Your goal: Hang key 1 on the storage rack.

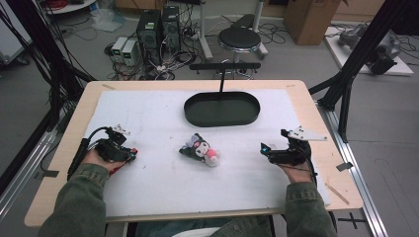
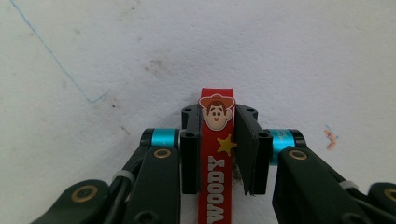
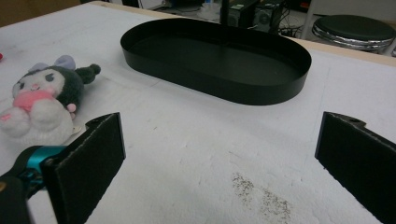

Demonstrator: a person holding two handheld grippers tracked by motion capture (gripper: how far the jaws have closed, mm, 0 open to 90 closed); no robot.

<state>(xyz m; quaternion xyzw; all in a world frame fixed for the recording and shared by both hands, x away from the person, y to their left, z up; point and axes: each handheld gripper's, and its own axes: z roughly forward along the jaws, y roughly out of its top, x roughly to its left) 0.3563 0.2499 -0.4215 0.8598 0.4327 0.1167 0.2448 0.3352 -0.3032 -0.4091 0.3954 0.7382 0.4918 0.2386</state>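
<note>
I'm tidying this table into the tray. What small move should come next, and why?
Probably carry the left gripper toward the black oval tray: its jaws are already shut on the red Woody strap, and the tray looks empty. The right gripper is open, near the plush toy.

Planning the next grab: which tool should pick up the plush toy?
Right. The right tool is open and empty, plush toy close by. The left tool is shut on a red Woody strap.
</note>
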